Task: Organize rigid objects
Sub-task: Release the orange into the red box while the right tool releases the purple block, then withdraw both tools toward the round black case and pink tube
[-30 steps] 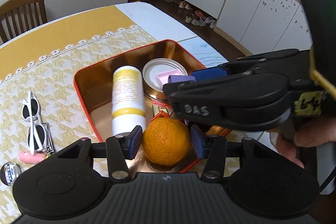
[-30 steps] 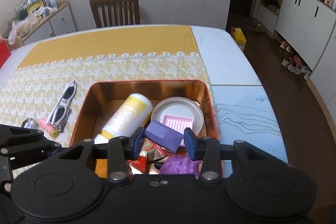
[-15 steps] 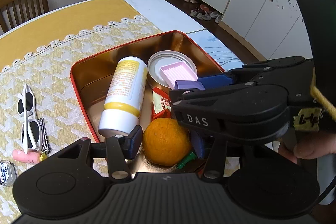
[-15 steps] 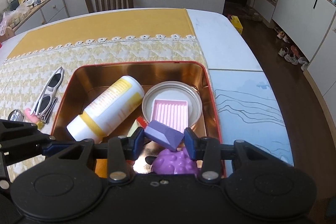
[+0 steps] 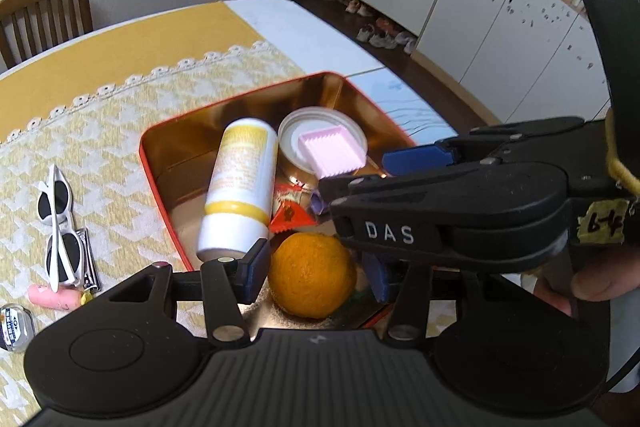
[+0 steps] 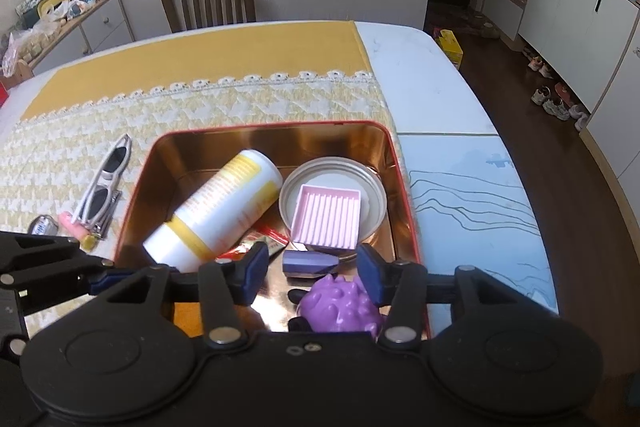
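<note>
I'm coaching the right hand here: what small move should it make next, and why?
Probably lift the right claw straight up and back out of the tin. Its jaws stand open and the purple block lies loose on the tin floor between them, so that placement looks done. Clearing out would give the left claw, which grips the orange, room.

Left gripper (image 5: 316,269) fingers (image 5: 254,263) clamp orange (image 5: 312,275) — over red tin (image 5: 160,183); right gripper (image 5: 452,211) crosses above.
</note>
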Available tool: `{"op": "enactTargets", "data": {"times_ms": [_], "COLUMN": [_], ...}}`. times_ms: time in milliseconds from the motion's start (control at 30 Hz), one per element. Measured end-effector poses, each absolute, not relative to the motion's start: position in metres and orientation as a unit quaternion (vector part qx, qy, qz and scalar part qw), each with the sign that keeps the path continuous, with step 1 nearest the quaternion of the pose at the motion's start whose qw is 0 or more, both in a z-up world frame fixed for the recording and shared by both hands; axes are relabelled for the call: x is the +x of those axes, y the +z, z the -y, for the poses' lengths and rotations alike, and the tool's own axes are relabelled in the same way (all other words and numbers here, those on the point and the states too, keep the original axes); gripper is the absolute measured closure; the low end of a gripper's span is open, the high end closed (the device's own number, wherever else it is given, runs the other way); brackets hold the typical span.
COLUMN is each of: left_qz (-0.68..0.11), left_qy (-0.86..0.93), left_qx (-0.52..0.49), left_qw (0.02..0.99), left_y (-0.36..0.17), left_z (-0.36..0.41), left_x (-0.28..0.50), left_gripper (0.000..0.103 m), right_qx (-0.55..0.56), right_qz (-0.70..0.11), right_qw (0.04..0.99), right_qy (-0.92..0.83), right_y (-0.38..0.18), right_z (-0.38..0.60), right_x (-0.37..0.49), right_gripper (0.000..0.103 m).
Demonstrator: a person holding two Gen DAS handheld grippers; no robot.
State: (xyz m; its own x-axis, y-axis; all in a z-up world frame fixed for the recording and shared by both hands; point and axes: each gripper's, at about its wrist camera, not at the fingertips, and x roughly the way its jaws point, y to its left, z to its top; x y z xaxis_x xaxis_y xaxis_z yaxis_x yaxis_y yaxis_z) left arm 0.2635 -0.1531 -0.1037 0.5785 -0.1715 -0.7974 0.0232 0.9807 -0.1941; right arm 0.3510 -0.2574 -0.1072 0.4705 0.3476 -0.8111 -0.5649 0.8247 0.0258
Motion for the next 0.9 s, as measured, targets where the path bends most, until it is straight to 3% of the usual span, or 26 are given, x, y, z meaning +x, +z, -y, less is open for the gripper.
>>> {"op": "enactTargets", "data": {"times_ms": [100,267,367,567,667,767,900], "left_qz": [-0.445,-0.428,-0.415,-0.400,-0.393,-0.379,-0.367], "left_qy": [-0.061,-0.075,-0.081,-0.085,-0.083,-0.075,-0.063], "left_qx": [-0.078,-0.072,-0.068,-0.074,-0.077,-0.073,-0.079], "left_qw": [0.890,0.898,0.904,0.910,0.912,0.919,0.925], "left_y": [-0.096,-0.085,-0.078,-0.068,-0.063,-0.059,-0.056], "left_z": [0.153,0.152,0.149,0.135,0.124,0.111,0.091], "left_x": [0.259,0.248,0.239,0.222,0.211,0.198,0.183], "left_gripper": [0.049,0.048,0.042,0.040,0.039,0.027,0.026], "right_qx": [-0.117,-0.104,-0.091,-0.079,-0.072,-0.062,-0.057], "right_qz": [-0.435,-0.420,-0.411,-0.394,-0.384,-0.374,-0.366], "right_qw": [0.851,0.858,0.862,0.871,0.876,0.882,0.886], "right_qy": [0.272,0.277,0.281,0.284,0.281,0.281,0.280], "right_y": [-0.100,-0.082,-0.071,-0.056,-0.049,-0.042,-0.038], "right_z": [0.260,0.263,0.265,0.268,0.270,0.272,0.269], "right_x": [0.347,0.337,0.330,0.312,0.303,0.294,0.281], "right_gripper": [0.044,0.040,0.039,0.025,0.023,0.017,0.011]}}
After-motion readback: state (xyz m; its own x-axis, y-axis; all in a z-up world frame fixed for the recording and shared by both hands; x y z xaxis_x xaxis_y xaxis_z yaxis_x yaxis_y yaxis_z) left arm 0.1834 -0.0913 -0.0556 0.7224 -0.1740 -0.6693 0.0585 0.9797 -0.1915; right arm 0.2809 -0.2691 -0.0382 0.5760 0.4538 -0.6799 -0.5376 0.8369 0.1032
